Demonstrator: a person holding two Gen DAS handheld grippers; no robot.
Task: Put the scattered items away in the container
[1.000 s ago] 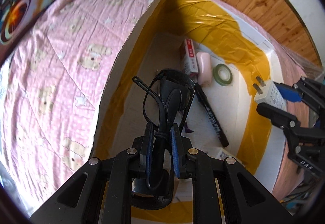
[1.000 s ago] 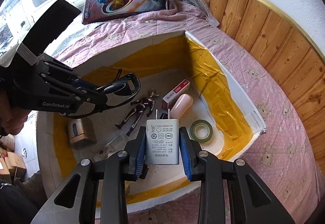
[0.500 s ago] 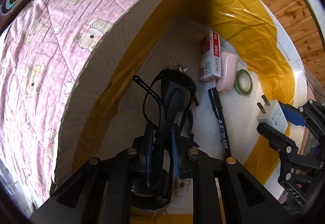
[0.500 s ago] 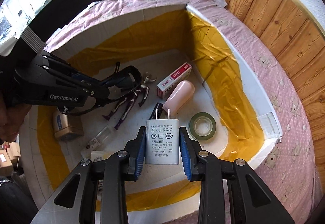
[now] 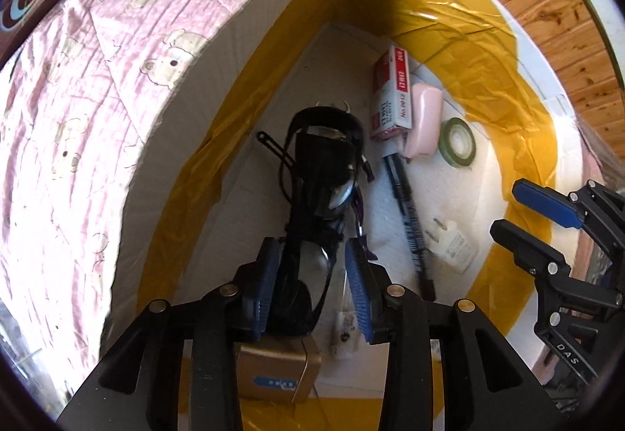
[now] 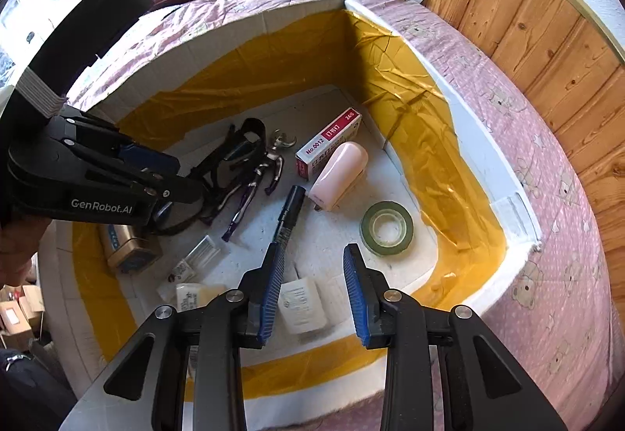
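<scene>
The right gripper (image 6: 312,290) hangs over the near end of the white foam box lined with yellow tape (image 6: 504,173), its blue pads spread wide and holding nothing. Directly below it, on the box floor, lies the white wall charger with two prongs (image 6: 302,304), flat on its face, which reads as a drop just made. The left gripper (image 5: 312,290) reaches in beside it, to its left. Its pads are parted around the black-framed folded glasses (image 5: 316,196), which stand between them; whether either pad still touches the frame I cannot tell, so the glasses look to be at the point of release, low enough to settle without tumbling.

Ahead of the right gripper the floor is crowded: a black marker pen (image 6: 287,216) runs forward from between its pads, a green roll of tape (image 6: 386,224) sits ahead and to the right, and further ahead a pale pink oblong case (image 6: 340,175) leans against a red-and-white staple box (image 6: 328,144). A dark purple action figure (image 6: 254,185) lies under and just ahead of the glasses. A gold-coloured small tin (image 6: 129,247) sits under the left gripper's body, with small clear packets (image 6: 195,263) near it. The box rests on a pink quilted bedspread with bears (image 6: 547,196). Judging by this, the glasses will probably land partly on the figure.
</scene>
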